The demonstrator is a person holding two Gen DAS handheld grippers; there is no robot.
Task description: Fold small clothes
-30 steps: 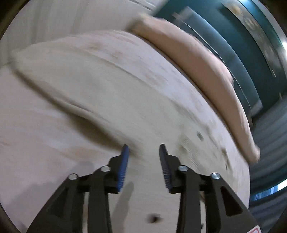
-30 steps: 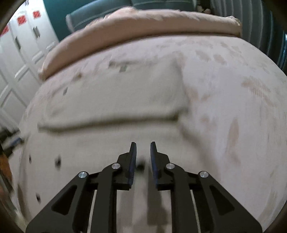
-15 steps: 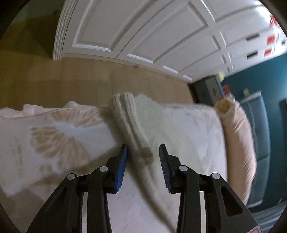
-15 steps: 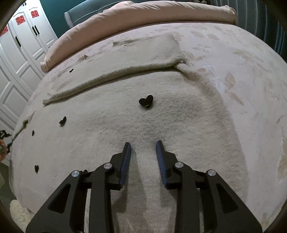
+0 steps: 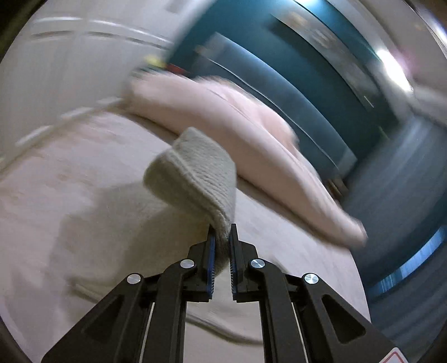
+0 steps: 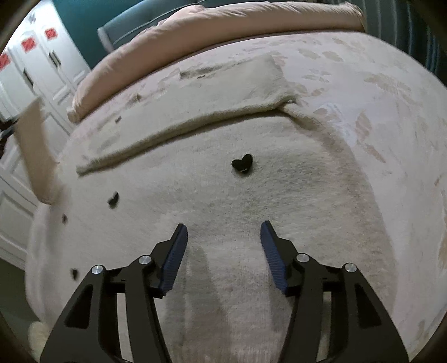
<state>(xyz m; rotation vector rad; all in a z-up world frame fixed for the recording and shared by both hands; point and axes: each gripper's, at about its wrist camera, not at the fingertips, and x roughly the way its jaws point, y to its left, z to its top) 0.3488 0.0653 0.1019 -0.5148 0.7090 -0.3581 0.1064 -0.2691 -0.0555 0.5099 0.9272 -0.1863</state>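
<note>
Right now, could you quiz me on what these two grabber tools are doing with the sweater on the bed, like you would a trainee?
1. True or false: the left gripper is shut on a sleeve of the sweater.
2. Is the right gripper (a) pinching the sweater, (b) open above it, or (c) holding the pillow?
3. What shape are the small black patches on the sweater?

Key:
1. True; it holds the sleeve end lifted off the bed.
2. b; its jaws have just been opening, nothing between them.
3. Hearts.
</note>
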